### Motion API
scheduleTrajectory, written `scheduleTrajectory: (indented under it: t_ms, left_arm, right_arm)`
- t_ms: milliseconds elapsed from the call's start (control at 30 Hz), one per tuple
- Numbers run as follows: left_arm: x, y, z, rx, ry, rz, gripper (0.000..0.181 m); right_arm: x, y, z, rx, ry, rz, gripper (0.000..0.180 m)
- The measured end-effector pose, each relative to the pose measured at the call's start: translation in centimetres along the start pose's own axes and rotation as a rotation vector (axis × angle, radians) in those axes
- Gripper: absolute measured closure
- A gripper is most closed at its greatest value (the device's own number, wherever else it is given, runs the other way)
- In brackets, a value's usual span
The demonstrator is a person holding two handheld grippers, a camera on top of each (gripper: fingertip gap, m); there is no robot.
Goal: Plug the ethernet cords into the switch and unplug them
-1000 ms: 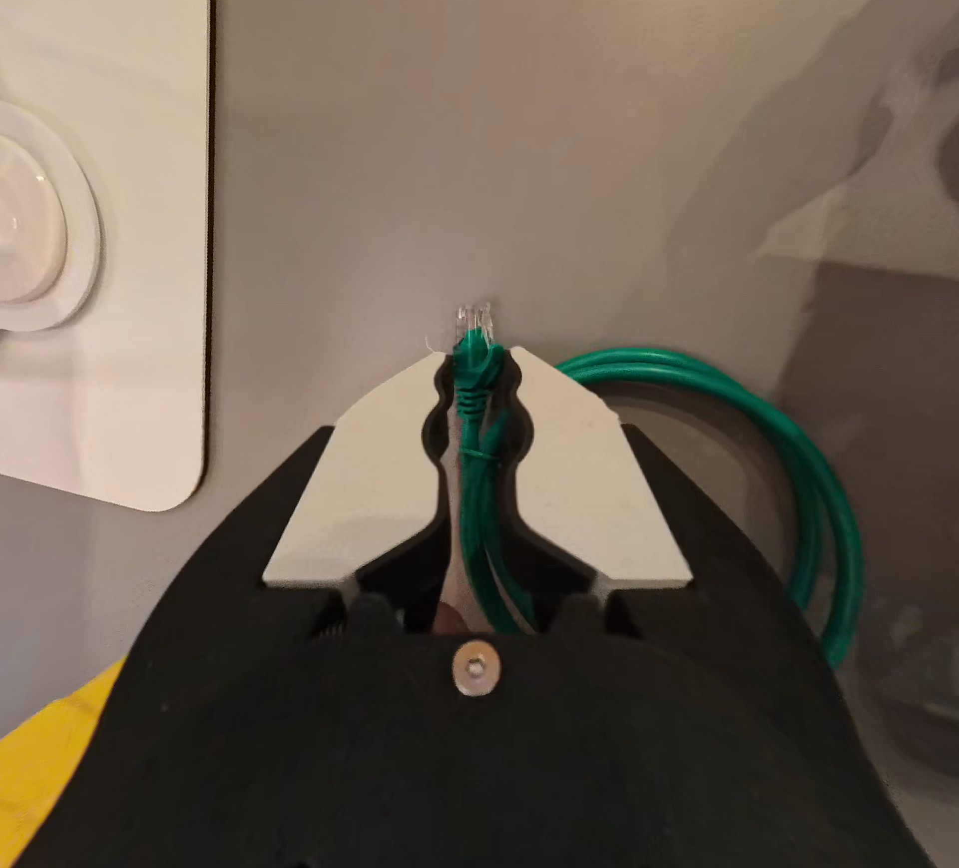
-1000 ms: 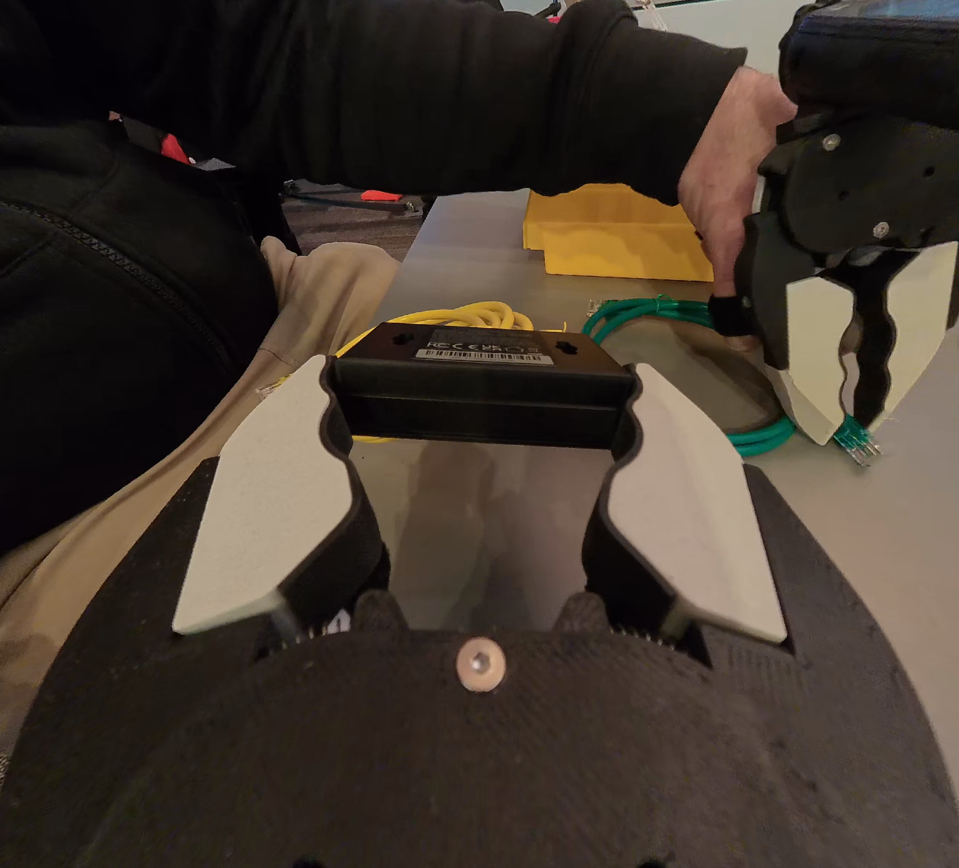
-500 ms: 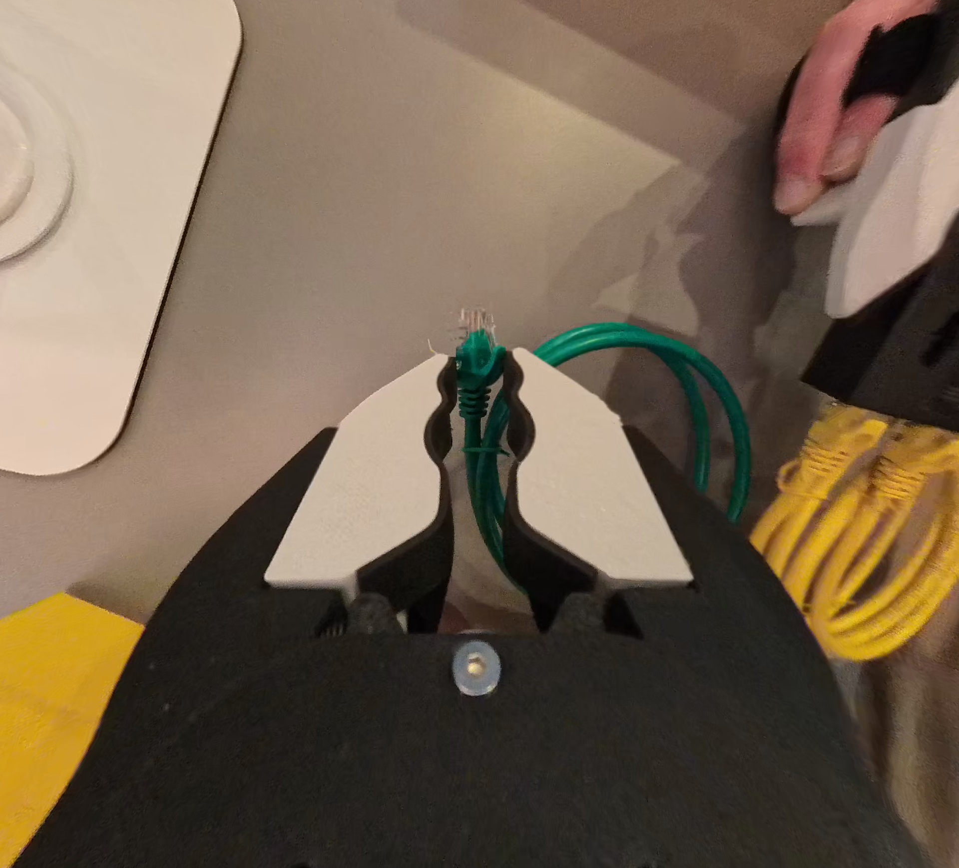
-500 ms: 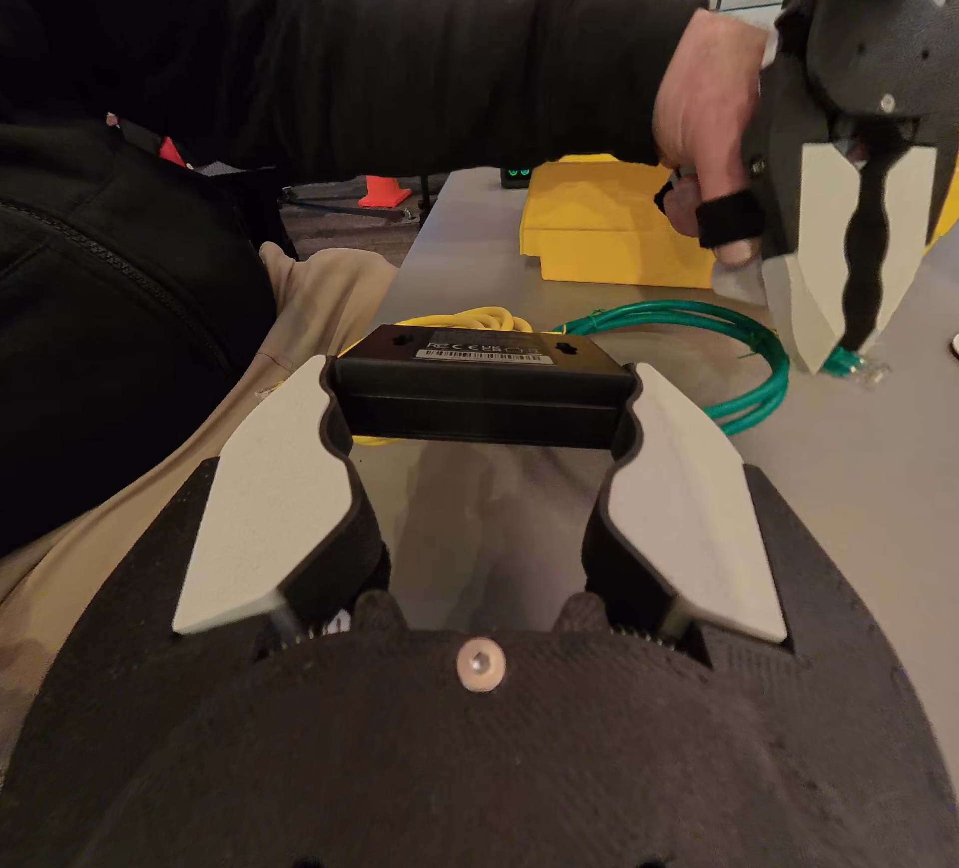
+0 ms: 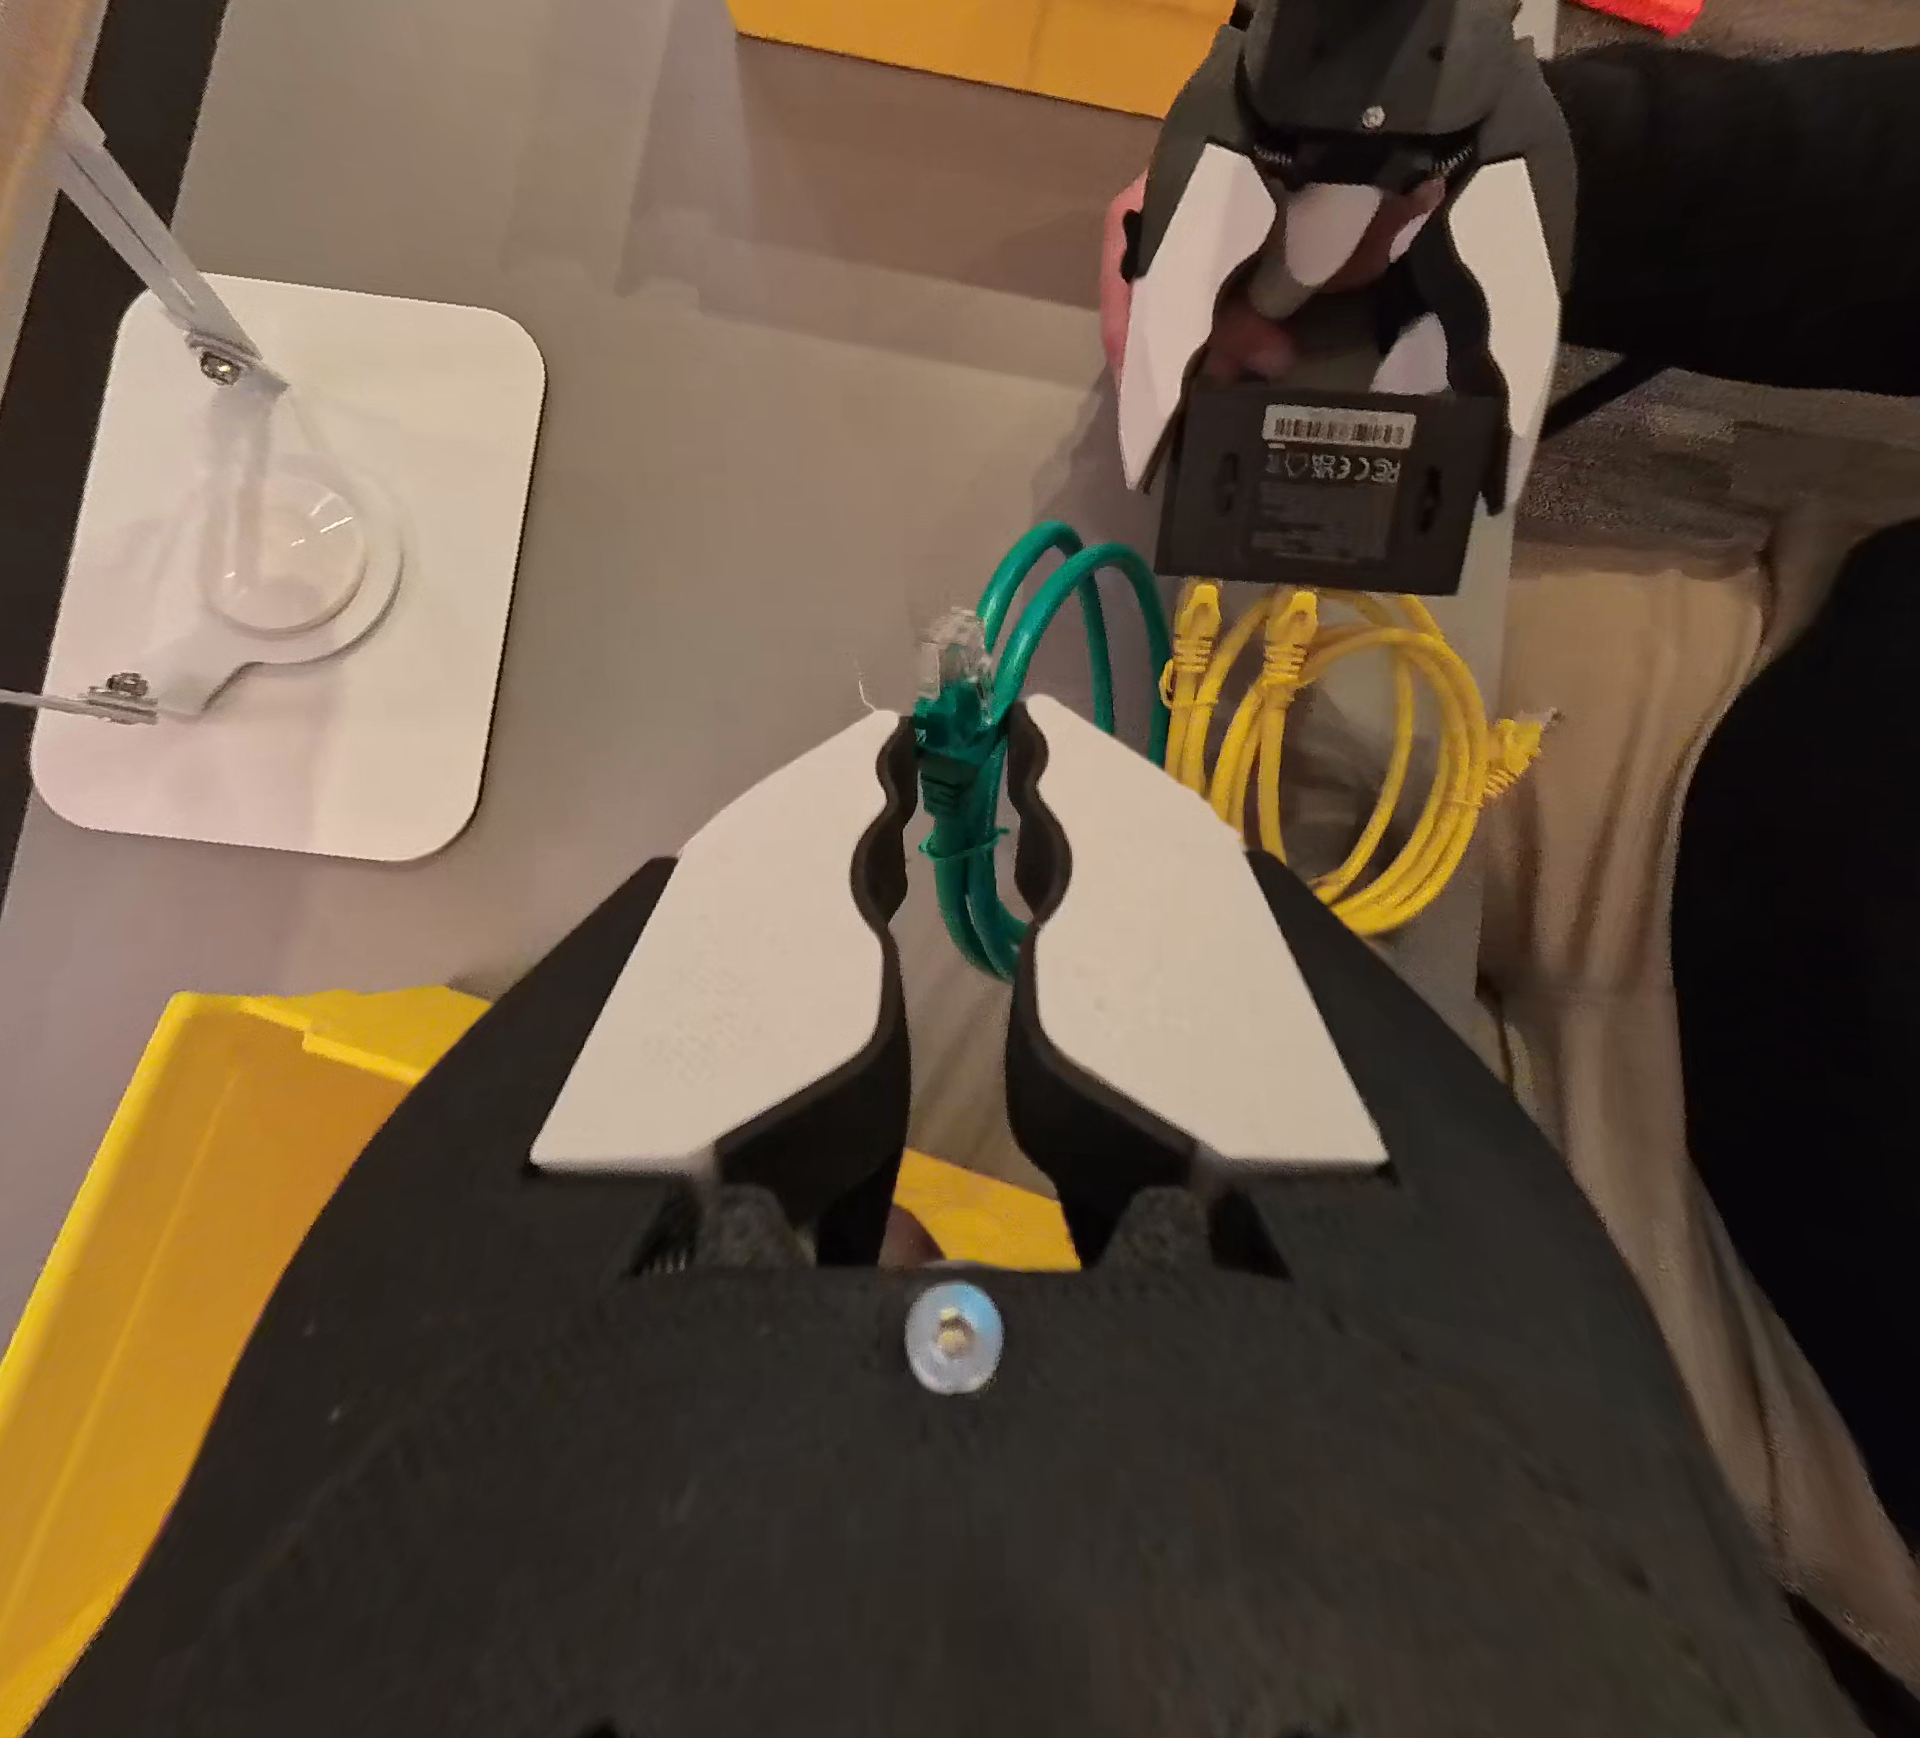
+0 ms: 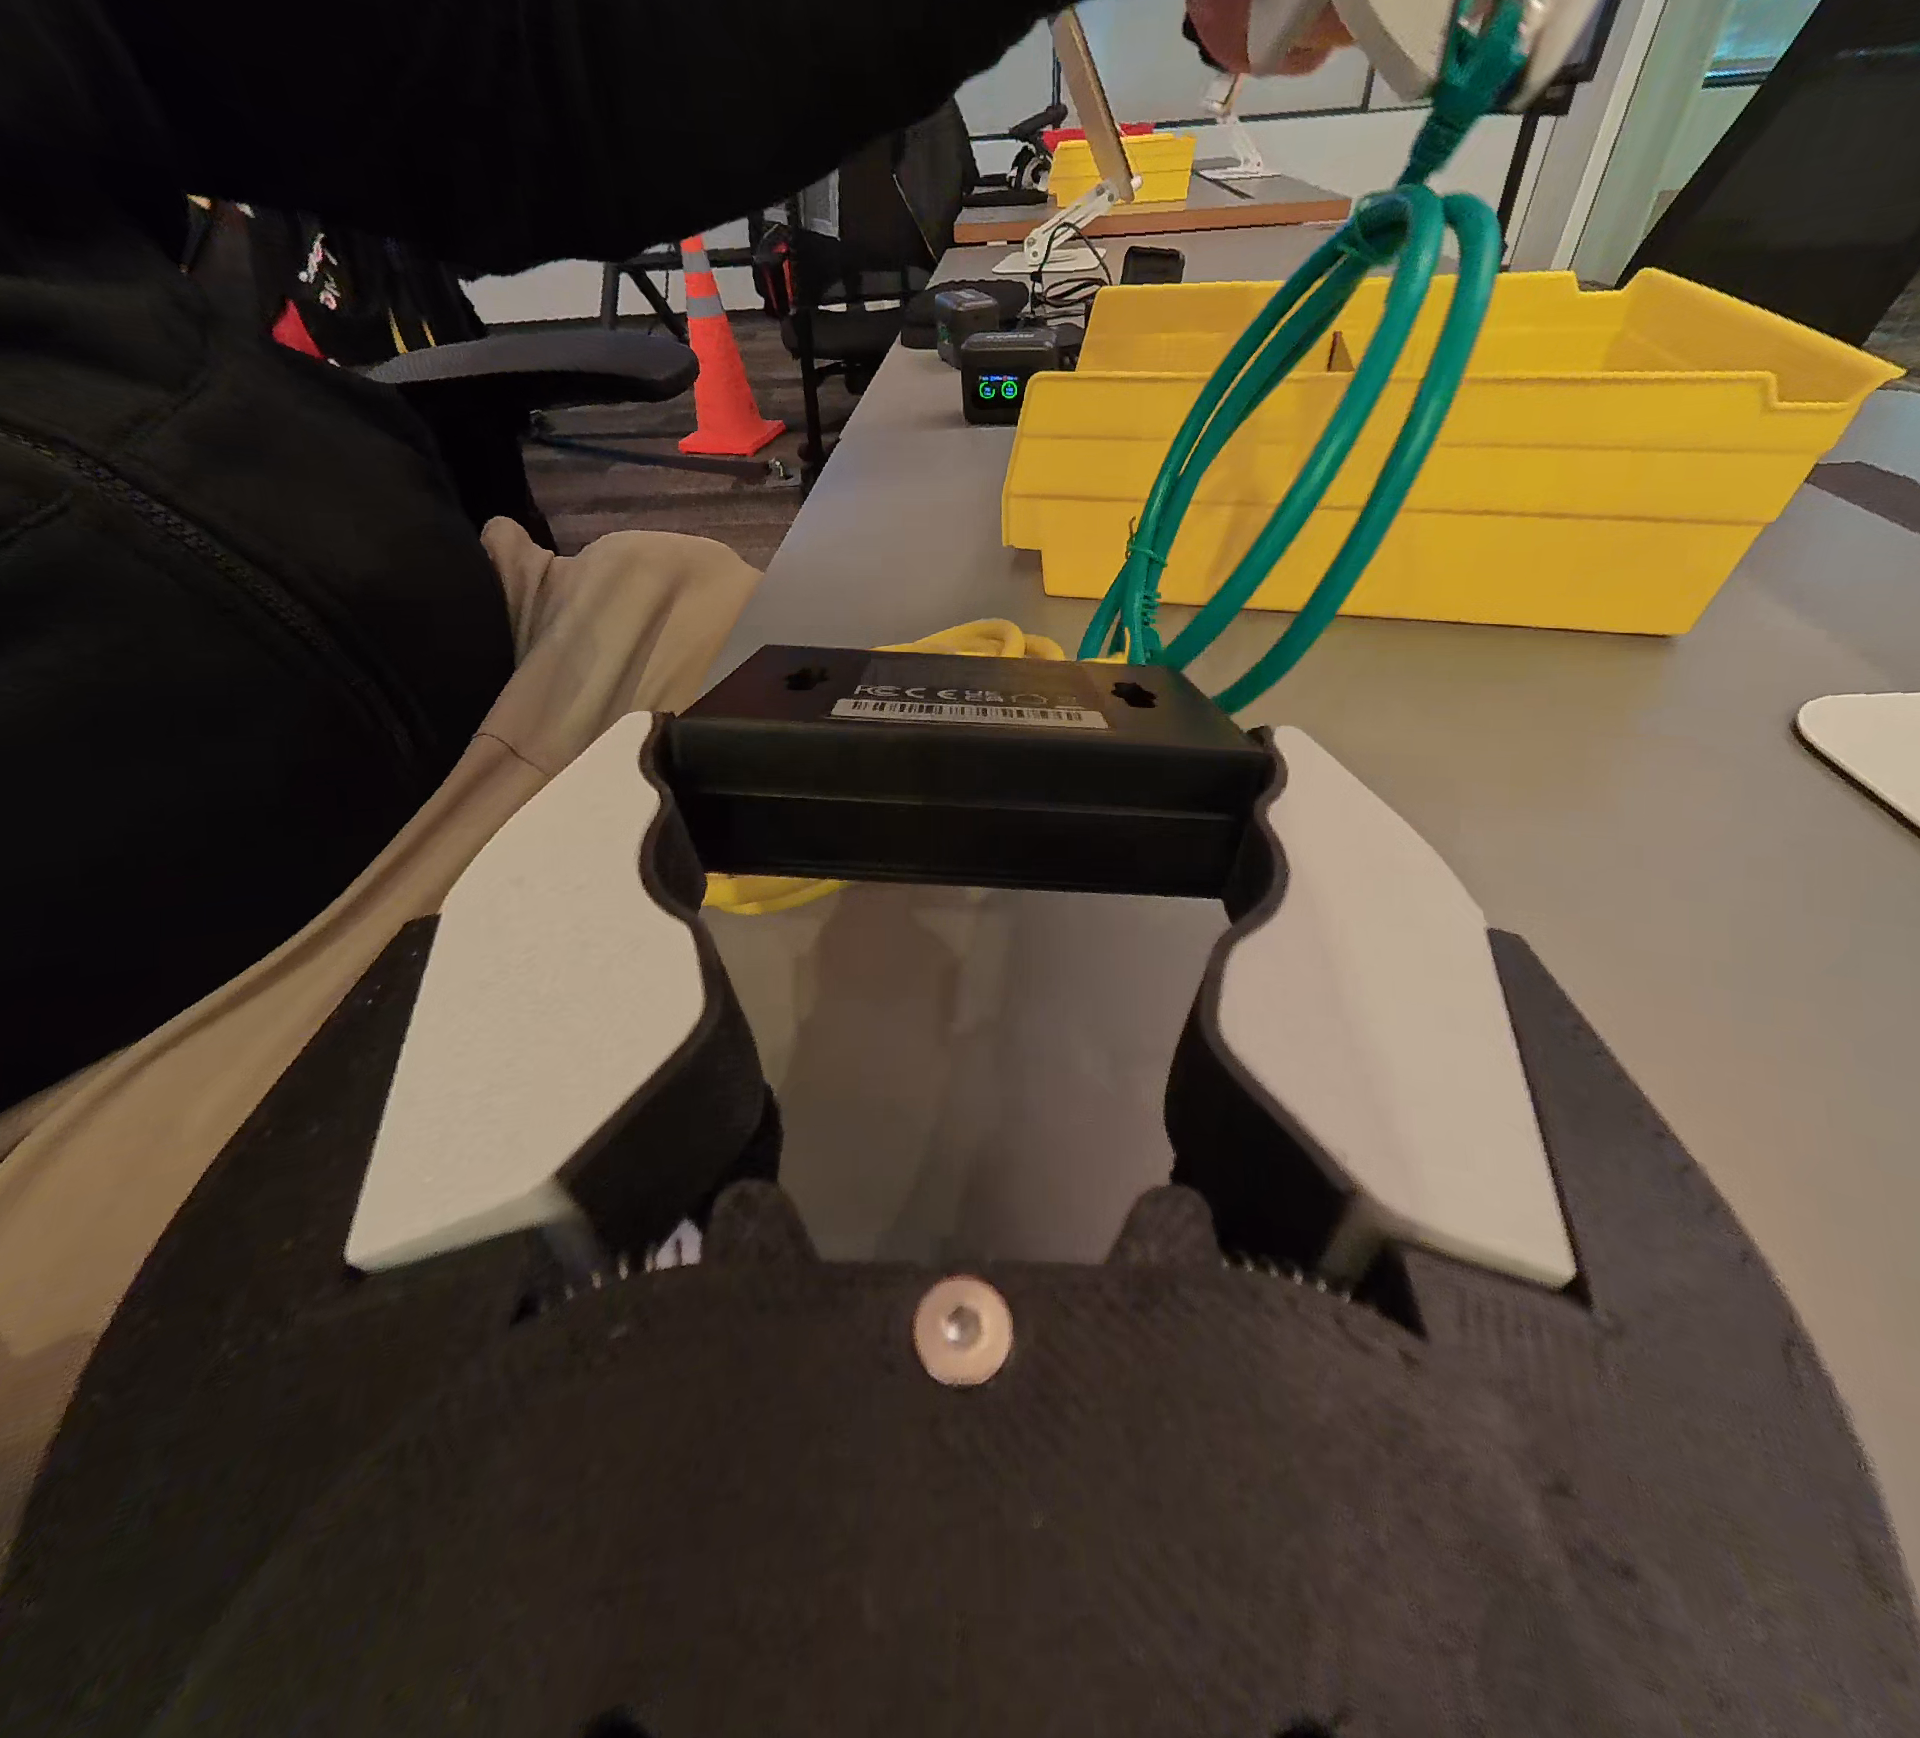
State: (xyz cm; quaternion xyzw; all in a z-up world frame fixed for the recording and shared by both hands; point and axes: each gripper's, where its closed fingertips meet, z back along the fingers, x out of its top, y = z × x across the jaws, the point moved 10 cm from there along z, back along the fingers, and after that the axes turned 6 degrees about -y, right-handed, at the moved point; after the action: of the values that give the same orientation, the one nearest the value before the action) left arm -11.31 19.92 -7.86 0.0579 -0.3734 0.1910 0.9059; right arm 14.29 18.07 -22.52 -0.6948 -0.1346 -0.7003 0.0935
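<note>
My left gripper (image 5: 956, 722) is shut on the green ethernet cord (image 5: 961, 815) just behind its clear plug (image 5: 954, 649), held high above the table; the coiled cord hangs down from it (image 6: 1309, 431). My right gripper (image 6: 961, 753) is shut on the black switch (image 6: 961, 774), bottom side with its label facing up, low over the table near its edge. The switch also shows in the left wrist view (image 5: 1325, 483), with the right gripper (image 5: 1330, 400) around it. Two yellow ethernet cords (image 5: 1351, 753) lie coiled under the switch with their plugs at its front face.
A yellow bin (image 6: 1455, 462) stands behind the switch, another (image 5: 156, 1273) below the left gripper. A white lamp base (image 5: 301, 566) sits on the grey table (image 5: 779, 400) to the left. The person's black sleeve (image 6: 520, 26) and lap lie by the table edge.
My left gripper has lifted the green cord well up off the table and swung toward the switch. My right gripper has held the switch nearly still.
</note>
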Motion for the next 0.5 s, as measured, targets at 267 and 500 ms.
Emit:
scheduleTrajectory:
  t_ms: [267,500]
  left_arm:
    - [0.8,-2.5,4.2,-0.098,-0.036,-0.015,0.165]
    - [-1.9,-5.3,-2.1,-0.228,0.276,-0.133,0.165]
  right_arm:
    - [0.0,-0.1,0.0,-0.022,0.0,0.012,0.08]
    - [0.0,-0.2,0.0,-0.023,0.0,0.01,0.08]
